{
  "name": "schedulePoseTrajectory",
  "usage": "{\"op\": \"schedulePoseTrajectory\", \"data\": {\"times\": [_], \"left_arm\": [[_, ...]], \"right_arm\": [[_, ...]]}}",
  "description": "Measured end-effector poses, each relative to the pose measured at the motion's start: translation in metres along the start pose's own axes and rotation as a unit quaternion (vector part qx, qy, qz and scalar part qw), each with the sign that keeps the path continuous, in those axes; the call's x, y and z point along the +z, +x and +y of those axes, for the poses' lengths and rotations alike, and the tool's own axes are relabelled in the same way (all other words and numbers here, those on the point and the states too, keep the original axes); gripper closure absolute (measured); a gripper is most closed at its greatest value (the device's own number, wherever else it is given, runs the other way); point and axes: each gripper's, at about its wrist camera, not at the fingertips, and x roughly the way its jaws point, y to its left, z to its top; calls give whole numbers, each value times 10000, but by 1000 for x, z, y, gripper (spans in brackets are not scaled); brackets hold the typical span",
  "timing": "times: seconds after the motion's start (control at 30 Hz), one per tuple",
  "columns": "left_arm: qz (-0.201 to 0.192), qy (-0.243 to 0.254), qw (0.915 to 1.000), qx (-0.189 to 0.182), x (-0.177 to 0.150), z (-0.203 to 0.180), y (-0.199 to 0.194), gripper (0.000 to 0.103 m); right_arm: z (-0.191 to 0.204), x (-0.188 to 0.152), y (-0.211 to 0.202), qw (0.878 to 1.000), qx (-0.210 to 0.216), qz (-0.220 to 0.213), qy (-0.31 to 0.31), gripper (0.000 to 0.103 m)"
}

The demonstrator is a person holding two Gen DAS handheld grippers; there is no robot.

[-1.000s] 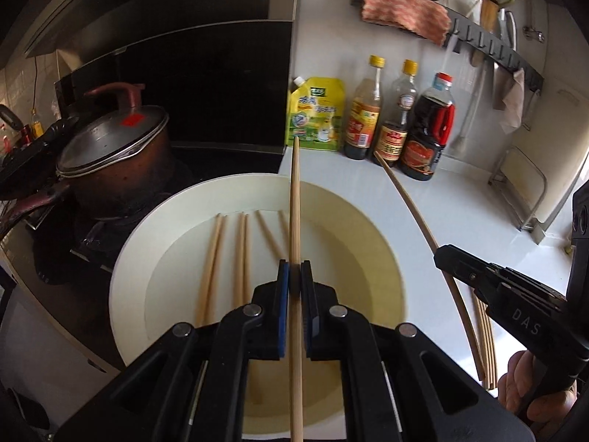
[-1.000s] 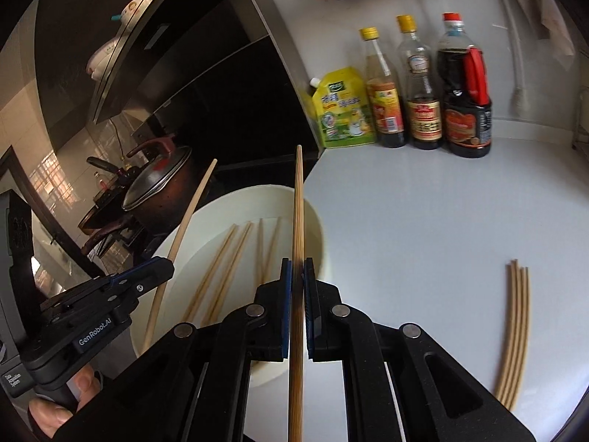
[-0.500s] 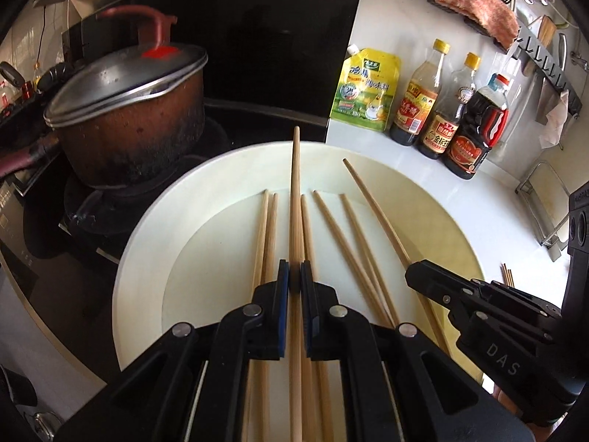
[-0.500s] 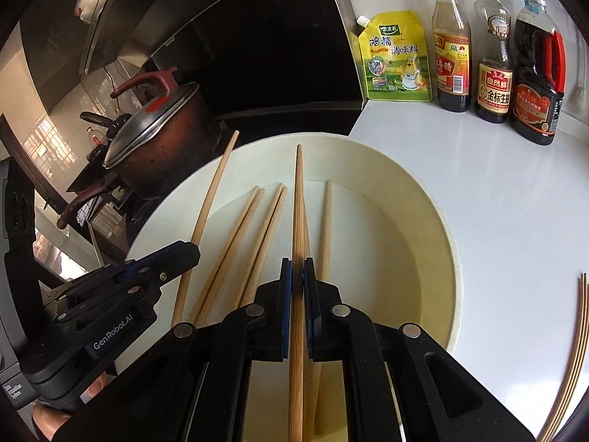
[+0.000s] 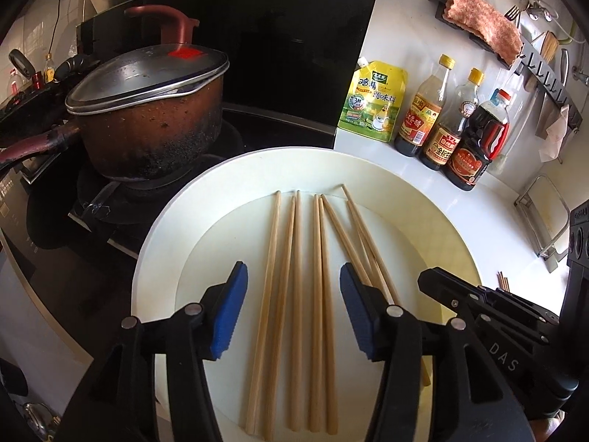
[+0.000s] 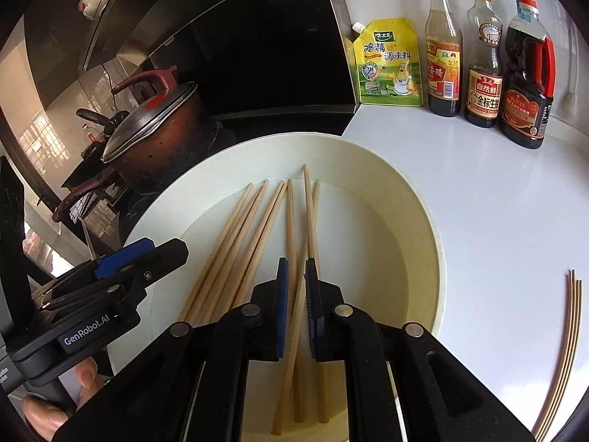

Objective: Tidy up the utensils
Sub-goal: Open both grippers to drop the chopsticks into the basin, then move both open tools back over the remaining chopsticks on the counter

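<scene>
The left tongs (image 5: 292,309) gape wide and empty over the chopsticks (image 5: 294,294) lying in the white bowl (image 5: 154,258). The right tongs (image 6: 296,307) are narrowly parted, one chopstick passing loosely between them. Most sticks seem gathered already; only the right view clearly shows a further bundle (image 6: 563,350) waiting on the surface (image 6: 497,202).

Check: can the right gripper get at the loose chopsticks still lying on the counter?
Probably yes. The chopsticks on the counter lie on bare white countertop to the right gripper's right, nothing between, and its fingers look nearly released.
</scene>
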Motion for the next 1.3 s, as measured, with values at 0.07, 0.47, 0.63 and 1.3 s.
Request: {"op": "schedulePoseTrajectory", "data": {"times": [0.07,0.47,0.63,1.3], "left_arm": [[5,8,10000,-8,-3,-2,-3,49],[-67,151,9999,-4,-22,-24,-27,45],[-58,259,9996,-3,-31,-38,-33,45],[31,804,9961,-363,-71,-123,-48,32]], "right_arm": [[-1,-2,-5,10000,-12,-29,10,91],[-18,-25,-41,9996,-47,-205,187,86],[-26,-34,-58,9992,-30,-295,282,84],[-96,-90,-131,9935,-604,-610,753,68]]}}
